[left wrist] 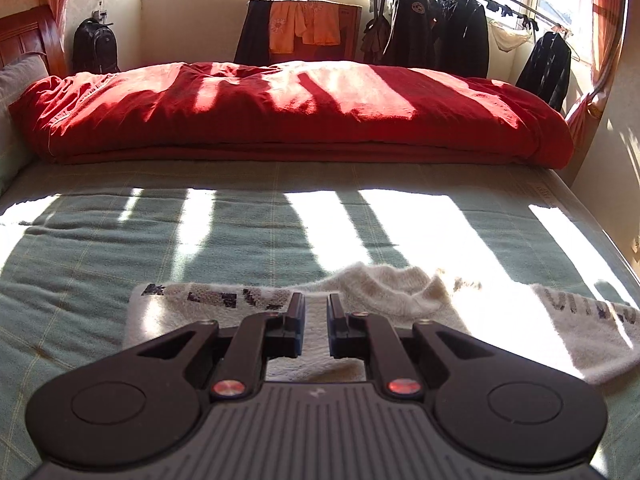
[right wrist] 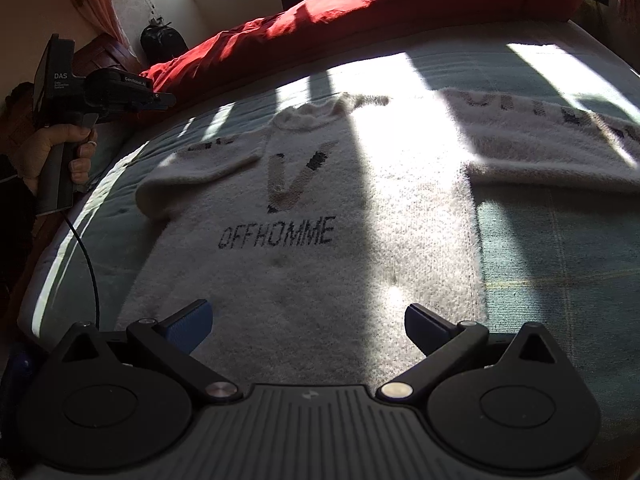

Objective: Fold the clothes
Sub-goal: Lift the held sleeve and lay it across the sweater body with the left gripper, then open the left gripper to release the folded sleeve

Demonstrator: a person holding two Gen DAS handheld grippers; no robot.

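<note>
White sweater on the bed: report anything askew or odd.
The white sweater lies flat, front up. Its sleeves are uneven: one sleeve is folded in short, the other sleeve stretches straight out. No damage shows.

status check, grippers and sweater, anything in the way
Left gripper shut, empty; right gripper open. White sweater flat on bed, left sleeve folded in. Nothing blocking.

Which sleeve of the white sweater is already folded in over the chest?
The sleeve on the picture-left side in the right wrist view, nearest the left gripper. It lies across the sweater body; the other sleeve lies stretched outward on the bed.
</note>
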